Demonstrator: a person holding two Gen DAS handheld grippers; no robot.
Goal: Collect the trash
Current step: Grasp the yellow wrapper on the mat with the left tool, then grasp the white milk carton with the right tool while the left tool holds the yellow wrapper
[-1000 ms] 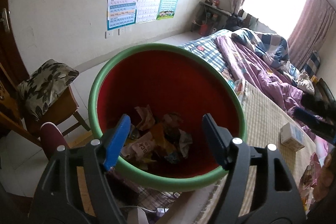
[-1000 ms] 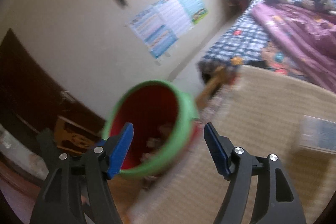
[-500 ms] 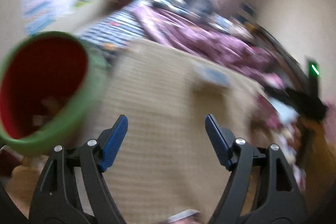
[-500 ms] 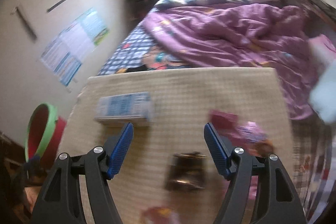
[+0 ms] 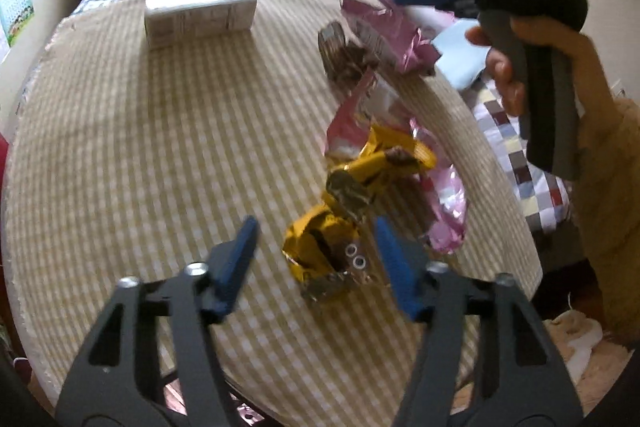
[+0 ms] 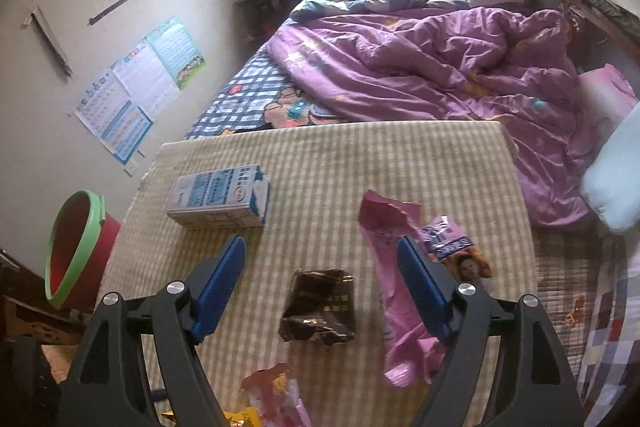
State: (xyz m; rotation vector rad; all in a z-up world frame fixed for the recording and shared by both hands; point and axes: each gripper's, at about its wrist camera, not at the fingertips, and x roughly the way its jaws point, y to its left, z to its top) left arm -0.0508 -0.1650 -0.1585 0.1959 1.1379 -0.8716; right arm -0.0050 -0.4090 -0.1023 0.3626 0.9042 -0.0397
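My left gripper hangs low over a checked mat, its jaws closing around a crumpled yellow wrapper; the pads stand clear of it. A second yellow wrapper and pink wrappers lie just beyond. My right gripper hovers over a dark brown wrapper, jaws opening and nothing touching the pads. A long pink wrapper lies by its right finger. A blue-and-white carton rests further back on the mat.
A red bin with a green rim stands off the mat's left edge. A purple quilt covers the bed behind. A person's hand holds the right gripper at the upper right of the left wrist view. A small colourful packet lies right of the pink wrapper.
Both views swung away from the bin to the mat. The left gripper came down over the yellow wrapper with narrower jaws. The right gripper settled over the brown wrapper and its jaws widened.
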